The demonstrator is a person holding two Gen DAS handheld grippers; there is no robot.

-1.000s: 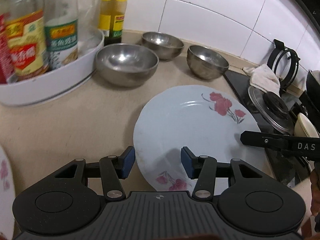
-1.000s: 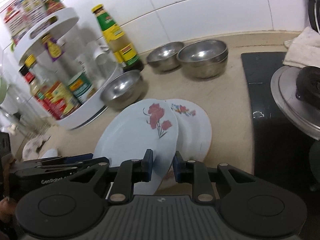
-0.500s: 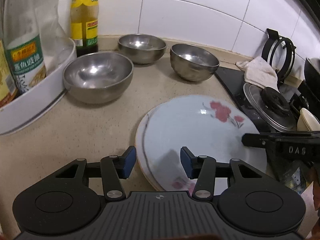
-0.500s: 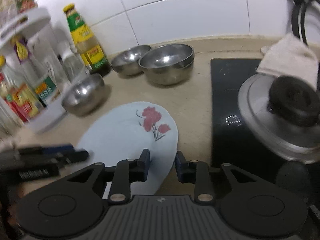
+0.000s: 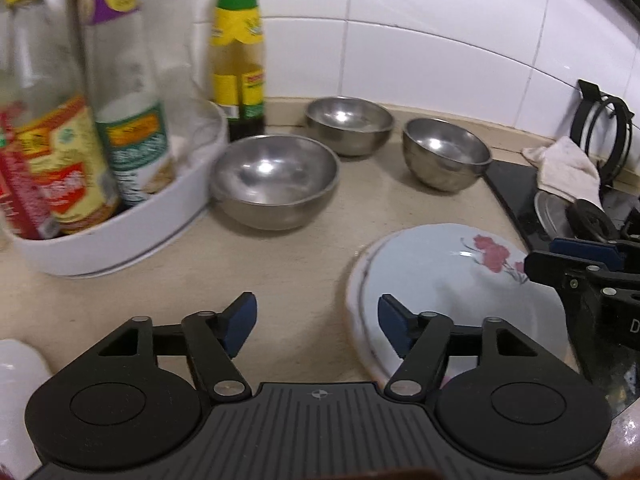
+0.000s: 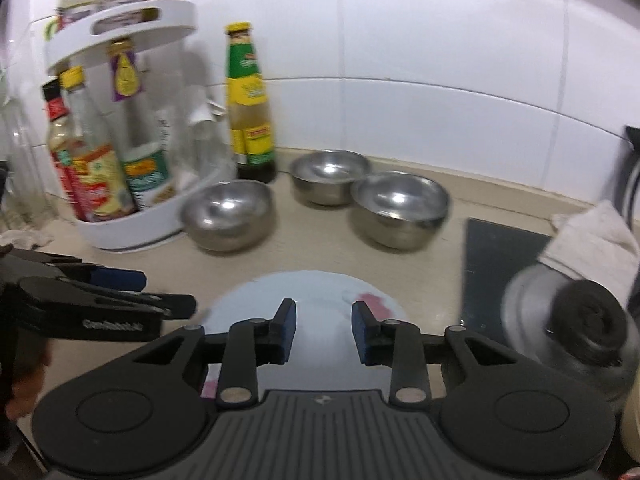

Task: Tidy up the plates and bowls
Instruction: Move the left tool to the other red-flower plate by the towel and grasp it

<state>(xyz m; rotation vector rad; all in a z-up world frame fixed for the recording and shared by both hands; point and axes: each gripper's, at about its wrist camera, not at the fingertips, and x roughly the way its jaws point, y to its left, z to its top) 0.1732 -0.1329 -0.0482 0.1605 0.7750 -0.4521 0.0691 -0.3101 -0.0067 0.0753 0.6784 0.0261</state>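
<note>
A pale blue plate with red flowers [image 5: 448, 276] lies stacked on a white plate on the beige counter; it also shows in the right wrist view [image 6: 320, 300]. Three steel bowls stand behind: a large one [image 5: 274, 182], a far one [image 5: 348, 124] and a right one [image 5: 446, 154]. My left gripper [image 5: 316, 324] is open and empty, just left of the plate stack. My right gripper [image 6: 323, 330] is open and empty, above the plate's near part. The right gripper also shows at the left wrist view's right edge [image 5: 592, 268].
A white turntable rack [image 5: 120, 228] with sauce bottles stands at the left. A green-capped bottle [image 5: 240, 60] stands by the tiled wall. A black stove [image 6: 504, 272] with a pot lid [image 6: 576, 328] and a white cloth [image 6: 596, 244] lies at the right.
The right gripper has opened and let go of the flowered plate, which now rests on the white plate. The left gripper has opened wider and shifted left, off the plate.
</note>
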